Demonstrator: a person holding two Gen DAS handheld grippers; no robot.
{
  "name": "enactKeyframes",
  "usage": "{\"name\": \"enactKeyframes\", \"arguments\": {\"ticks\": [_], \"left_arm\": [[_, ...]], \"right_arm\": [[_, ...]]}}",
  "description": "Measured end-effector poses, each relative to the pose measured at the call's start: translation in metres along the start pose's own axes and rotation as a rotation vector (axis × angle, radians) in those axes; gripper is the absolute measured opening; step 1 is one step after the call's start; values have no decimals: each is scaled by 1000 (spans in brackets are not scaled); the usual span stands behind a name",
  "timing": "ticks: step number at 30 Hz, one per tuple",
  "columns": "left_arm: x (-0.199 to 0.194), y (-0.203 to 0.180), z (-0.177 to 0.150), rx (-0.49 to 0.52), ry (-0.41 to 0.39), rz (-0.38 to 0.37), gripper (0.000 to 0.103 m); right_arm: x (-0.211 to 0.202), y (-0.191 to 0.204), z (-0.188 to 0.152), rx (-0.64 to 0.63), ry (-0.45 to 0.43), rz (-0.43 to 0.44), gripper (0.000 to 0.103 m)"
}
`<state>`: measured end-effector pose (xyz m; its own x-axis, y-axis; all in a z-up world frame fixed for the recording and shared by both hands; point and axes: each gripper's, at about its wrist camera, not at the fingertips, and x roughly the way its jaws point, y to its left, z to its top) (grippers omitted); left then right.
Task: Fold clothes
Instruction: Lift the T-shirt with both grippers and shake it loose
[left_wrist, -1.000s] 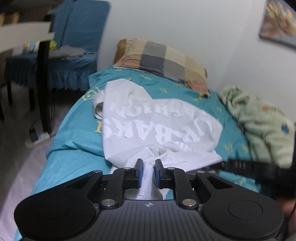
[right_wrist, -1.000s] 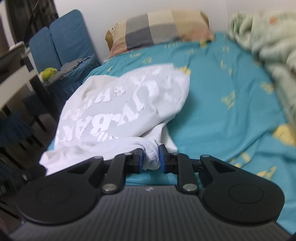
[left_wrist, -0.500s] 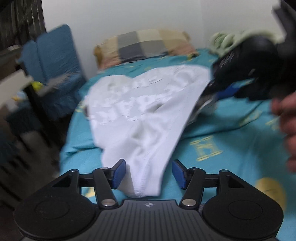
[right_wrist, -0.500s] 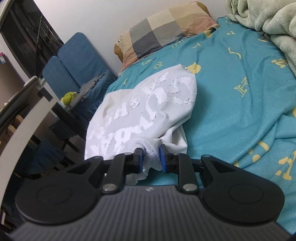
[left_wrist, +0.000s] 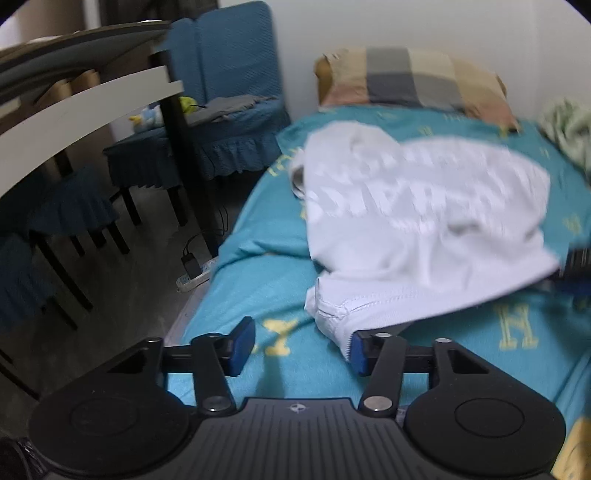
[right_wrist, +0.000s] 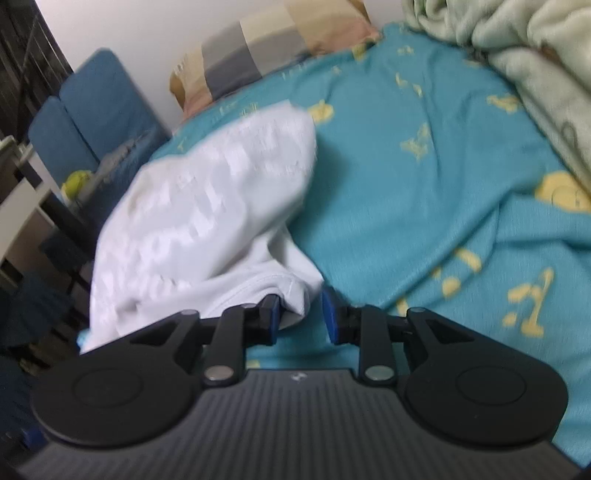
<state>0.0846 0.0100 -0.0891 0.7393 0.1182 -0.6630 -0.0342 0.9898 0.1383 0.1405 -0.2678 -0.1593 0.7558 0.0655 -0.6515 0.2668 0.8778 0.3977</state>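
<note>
A white T-shirt (left_wrist: 424, 221) with pale lettering lies bunched on the teal bedsheet (left_wrist: 280, 280). My left gripper (left_wrist: 301, 350) hovers over the sheet at the shirt's near hem. Its jaws are closing with only sheet between them, and the hem rests against the right finger (left_wrist: 360, 354). In the right wrist view the same T-shirt (right_wrist: 207, 206) spreads to the left. My right gripper (right_wrist: 300, 317) has its jaws opening. A fold of the hem hangs between them beside the left pad (right_wrist: 272, 314), with a gap to the right one.
A plaid pillow (left_wrist: 410, 79) lies at the head of the bed, with a green blanket (right_wrist: 517, 55) piled along the right side. Left of the bed are blue covered chairs (left_wrist: 229, 92), a table (left_wrist: 92, 107) and a power strip (left_wrist: 192, 273) on the floor.
The left gripper let go of the hem, opened wide and swung left over the sheet. The right jaws parted from the hem they pinched. The shirt has settled lower onto the bed.
</note>
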Motion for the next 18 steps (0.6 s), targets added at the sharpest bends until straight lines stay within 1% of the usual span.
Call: {"name": "enactKeyframes", "arguments": {"ticks": [2,4,5,6,7,9,10,11,12,14,16,17,18], "left_arm": [[-6,6,5,-40,-27,-6,45],[-9,10,9,-76,-50,-16,38],[-10,13,10,-101,-56,-26,37],[-10,16,12,-126,-63,-36,33],[-10,19,14,-152,-70,-45,25],[-11,25,18,-195,-92,-67,21],[-12,28,20,-212,-103,-79,16],[-11,29,21,-220,-107,-84,14],[-9,30,22,-228,-105,-85,12],[-4,32,22,-240,-93,-87,12],[1,34,21,-250,-68,-95,12],[4,34,20,-251,-60,-97,12],[7,34,19,-252,-51,-99,13]], "right_arm": [[-3,5,-2,-37,-2,-18,28],[-9,7,-1,-24,-29,-24,29],[-14,9,1,-29,-62,-30,29],[-21,11,2,-50,-112,-39,29],[-28,13,4,-68,-158,-50,28],[-36,16,6,-91,-227,-66,29],[-34,14,6,-88,-222,-59,29],[-32,13,6,-85,-218,-52,29],[-29,11,6,-79,-207,-42,29],[-21,6,5,-63,-171,-24,24],[-15,3,5,-52,-143,-12,15],[-15,3,5,-57,-144,-7,14],[-16,6,4,-65,-150,1,8]]}}
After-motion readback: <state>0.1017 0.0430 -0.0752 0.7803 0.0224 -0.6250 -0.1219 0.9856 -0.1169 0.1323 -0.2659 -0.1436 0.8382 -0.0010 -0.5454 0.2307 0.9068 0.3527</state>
